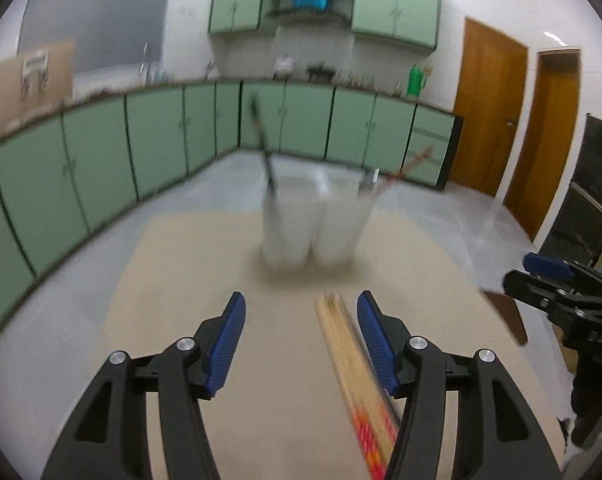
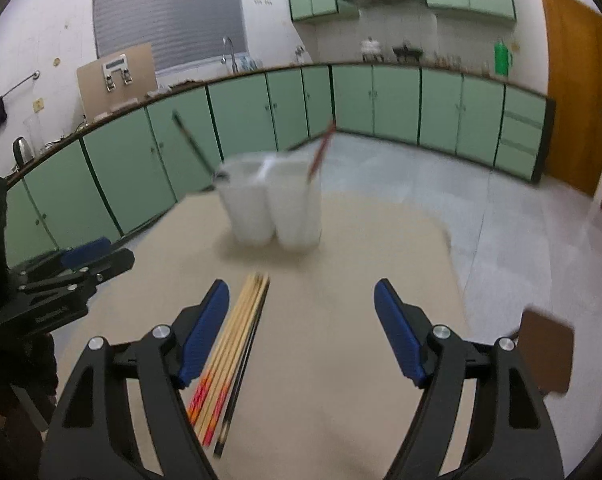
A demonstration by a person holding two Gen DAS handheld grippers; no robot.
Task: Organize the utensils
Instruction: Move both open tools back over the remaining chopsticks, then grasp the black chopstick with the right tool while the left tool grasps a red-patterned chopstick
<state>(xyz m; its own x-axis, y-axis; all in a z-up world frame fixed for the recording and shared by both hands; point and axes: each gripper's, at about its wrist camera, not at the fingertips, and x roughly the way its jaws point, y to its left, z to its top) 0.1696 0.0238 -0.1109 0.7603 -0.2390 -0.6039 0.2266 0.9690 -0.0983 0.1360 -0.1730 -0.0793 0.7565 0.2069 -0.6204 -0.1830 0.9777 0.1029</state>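
Two white cups (image 1: 313, 220) (image 2: 273, 208) stand side by side at the far end of the beige table. One holds a dark chopstick (image 2: 193, 146), the other a red-ended one (image 2: 321, 152). A bundle of wooden chopsticks (image 1: 353, 368) (image 2: 233, 356) with red-orange ends lies flat on the table. My left gripper (image 1: 301, 308) is open, its right finger beside the bundle. My right gripper (image 2: 301, 296) is open, its left finger beside the bundle. Each gripper also shows in the other's view, the right one (image 1: 557, 284) and the left one (image 2: 81, 264).
The beige table (image 1: 281, 360) (image 2: 361, 280) ends just beyond the cups. A brown flat object (image 2: 545, 352) lies at its right edge. Green kitchen cabinets (image 2: 381, 100) line the far walls, with grey floor between.
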